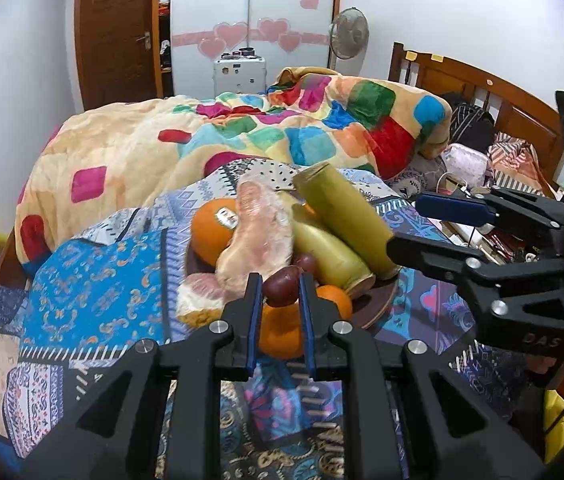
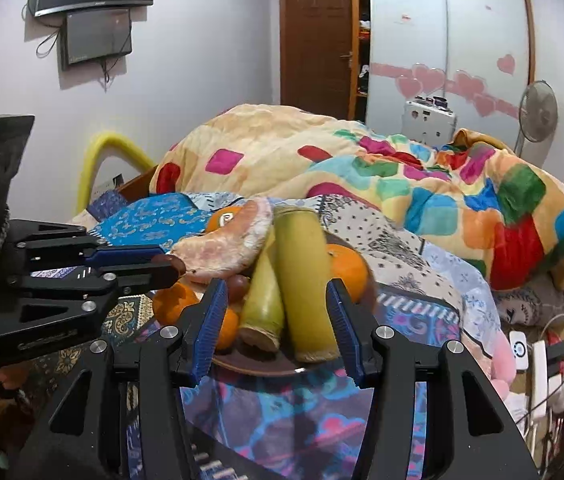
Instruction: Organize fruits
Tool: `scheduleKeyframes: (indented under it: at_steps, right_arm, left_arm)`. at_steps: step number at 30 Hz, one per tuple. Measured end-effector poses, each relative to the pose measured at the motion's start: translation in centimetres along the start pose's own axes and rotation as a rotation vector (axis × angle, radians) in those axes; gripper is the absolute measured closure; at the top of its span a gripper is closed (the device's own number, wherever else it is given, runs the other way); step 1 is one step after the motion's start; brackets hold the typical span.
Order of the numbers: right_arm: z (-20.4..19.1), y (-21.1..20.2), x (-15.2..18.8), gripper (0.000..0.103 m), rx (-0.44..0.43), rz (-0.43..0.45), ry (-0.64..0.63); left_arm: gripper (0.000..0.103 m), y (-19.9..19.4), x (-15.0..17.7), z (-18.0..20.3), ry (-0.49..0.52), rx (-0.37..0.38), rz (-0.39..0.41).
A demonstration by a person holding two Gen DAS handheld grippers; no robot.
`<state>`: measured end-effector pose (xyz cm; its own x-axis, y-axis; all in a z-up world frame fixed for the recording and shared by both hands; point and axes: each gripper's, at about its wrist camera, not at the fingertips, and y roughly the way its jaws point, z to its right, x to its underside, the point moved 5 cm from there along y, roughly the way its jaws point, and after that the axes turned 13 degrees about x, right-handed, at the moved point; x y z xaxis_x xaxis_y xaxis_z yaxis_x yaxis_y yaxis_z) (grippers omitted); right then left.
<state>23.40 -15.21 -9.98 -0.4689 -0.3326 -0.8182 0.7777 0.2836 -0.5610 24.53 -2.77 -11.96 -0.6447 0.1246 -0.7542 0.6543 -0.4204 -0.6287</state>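
Fruits sit heaped on a dark round plate (image 2: 250, 364) that rests on the patterned bedspread (image 1: 94, 280), in front of a rumpled multicoloured blanket (image 1: 321, 120). We note two yellow-green cane sections: the thicker cane section (image 2: 301, 280) lies with its long axis running from the near plate rim up and away toward the blanket, cut end facing the right wrist camera; the thinner cane section (image 2: 264, 304) lies just beside it on its left, roughly parallel, cut end also toward us. A peeled pomelo piece (image 1: 258, 236) lies across the pile's top, long axis slanting from lower left to upper right in the left wrist view. Oranges surround these: a stickered orange (image 1: 214, 228) at the back, a near orange (image 1: 282, 332) at the front. The left gripper (image 1: 280, 292) has its blue pads closed narrowly on a dark red grape (image 1: 282, 290) at the pile's near edge. The right gripper (image 2: 276, 320) is spread wide, holding nothing, its fingers flanking the cut ends of both cane sections without touching.
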Motion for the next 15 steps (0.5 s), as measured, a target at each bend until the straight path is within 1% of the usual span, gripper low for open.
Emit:
scheduleKeyframes:
  at_steps: [6, 8, 10, 11, 12, 15]
  right_arm:
    - [0.9, 0.1, 0.8, 0.055, 0.003, -0.007, 0.007]
    - [1.2, 0.1, 0.9, 0.055, 0.003, -0.005, 0.011]
    - [1.5, 0.1, 0.9, 0.055, -0.001, -0.002, 0.020]
    - [1.6, 0.0, 0.9, 0.055, -0.003, -0.001, 0.023]
    - [1.7, -0.1, 0.8, 0.055, -0.007, 0.001, 0.025]
    - [1.9, -0.7, 0.9, 0.055, -0.003, 0.013, 0.025]
  left_arm:
    - [0.086, 1.5, -0.2, 0.6, 0.019, -0.019, -0.012]
    - [0.083, 2.0, -0.1, 0.6, 0.018, -0.022, -0.027]
    - [0.066, 2.4, 0.0, 0.4, 0.010, -0.032, -0.037]
    - [0.052, 2.4, 0.0, 0.3, 0.003, -0.037, -0.032]
    - [0.049, 2.1, 0.0, 0.2, -0.003, -0.042, -0.016]
    - [0.049, 1.3, -0.1, 0.2, -0.013, -0.041, 0.001]
